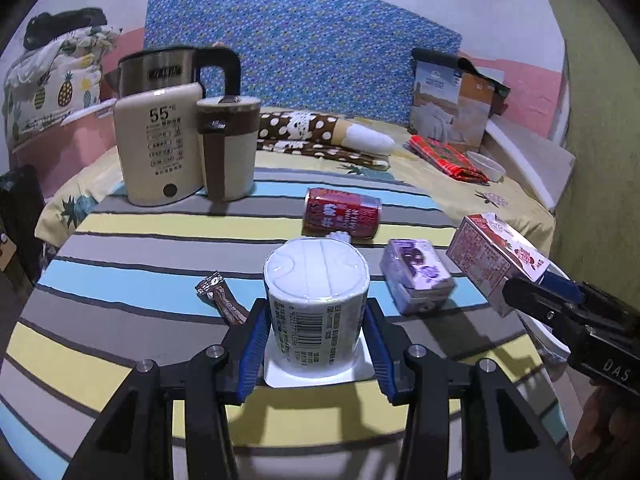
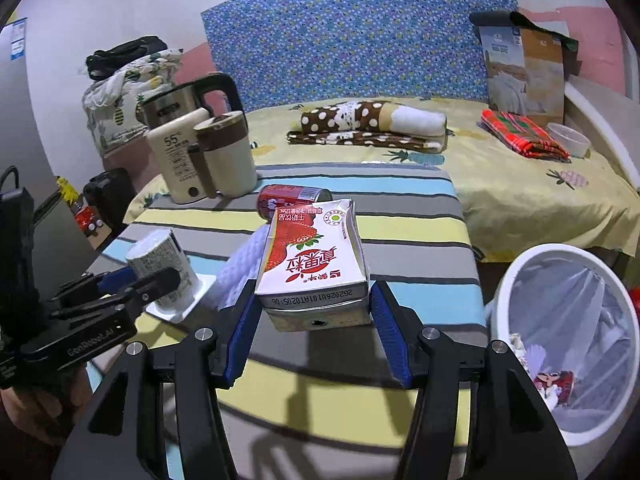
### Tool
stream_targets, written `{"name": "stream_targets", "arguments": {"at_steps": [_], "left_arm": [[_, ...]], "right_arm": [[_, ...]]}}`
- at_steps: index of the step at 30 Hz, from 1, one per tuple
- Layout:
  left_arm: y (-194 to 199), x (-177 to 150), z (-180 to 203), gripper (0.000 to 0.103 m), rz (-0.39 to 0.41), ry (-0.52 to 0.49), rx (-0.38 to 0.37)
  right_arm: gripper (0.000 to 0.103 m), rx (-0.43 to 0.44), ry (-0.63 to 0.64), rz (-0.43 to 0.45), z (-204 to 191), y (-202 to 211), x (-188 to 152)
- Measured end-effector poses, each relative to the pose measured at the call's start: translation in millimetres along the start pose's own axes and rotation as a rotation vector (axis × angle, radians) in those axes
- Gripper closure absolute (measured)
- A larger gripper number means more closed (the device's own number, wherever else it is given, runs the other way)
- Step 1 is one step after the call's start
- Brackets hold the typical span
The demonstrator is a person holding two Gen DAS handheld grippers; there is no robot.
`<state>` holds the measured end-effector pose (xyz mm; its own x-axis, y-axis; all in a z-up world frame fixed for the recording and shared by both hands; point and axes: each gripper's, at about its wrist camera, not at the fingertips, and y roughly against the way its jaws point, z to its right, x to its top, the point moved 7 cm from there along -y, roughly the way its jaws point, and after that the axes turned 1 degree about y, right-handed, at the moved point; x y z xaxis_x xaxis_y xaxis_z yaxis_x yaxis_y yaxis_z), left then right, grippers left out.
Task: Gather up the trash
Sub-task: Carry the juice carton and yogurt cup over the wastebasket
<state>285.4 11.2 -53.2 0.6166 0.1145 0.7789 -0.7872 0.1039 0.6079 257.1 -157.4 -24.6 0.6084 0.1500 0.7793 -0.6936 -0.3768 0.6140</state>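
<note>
In the left wrist view my left gripper [image 1: 316, 340] is shut on a white yogurt cup [image 1: 316, 300], held upside down above the striped table [image 1: 120, 240]. My right gripper [image 2: 316, 320] is shut on a strawberry milk carton [image 2: 312, 264], also lifted off the table. A red can [image 1: 340, 212] lies on its side behind the cup. A small purple carton [image 1: 416, 276] and a brown wrapper [image 1: 222, 298] rest on the table. A white bin [image 2: 520, 280] with a plastic liner stands right of the table with some trash inside. The right gripper [image 1: 532, 292] with the carton [image 1: 492, 256] shows at the right edge.
A steel kettle [image 1: 160, 72], a beige flask [image 1: 160, 148] and a beige-brown mug [image 1: 228, 148] stand at the table's far left. A white foam net [image 2: 240, 272] lies behind the carton. Behind the table is a bed [image 2: 520, 200] with folded blankets and a box.
</note>
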Motion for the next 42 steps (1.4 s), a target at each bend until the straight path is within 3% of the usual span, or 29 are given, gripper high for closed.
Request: {"name": "stream_targets", "arguments": {"at_steps": [14, 26, 42], "left_arm": [[42, -14, 41, 0.056, 0.026, -0.061, -0.08], [33, -22, 71, 0.056, 0.001, -0.1, -0.106], [12, -17, 139, 0.056, -0.006, -0.136, -0.184]], "right_arm": [[0.046, 0.0, 0.047, 0.027, 2, 29, -13], [0.046, -0.026, 0.034, 0.029, 22, 38, -23], [0.046, -0.098, -0.036, 0.051, 71, 57, -31]]}}
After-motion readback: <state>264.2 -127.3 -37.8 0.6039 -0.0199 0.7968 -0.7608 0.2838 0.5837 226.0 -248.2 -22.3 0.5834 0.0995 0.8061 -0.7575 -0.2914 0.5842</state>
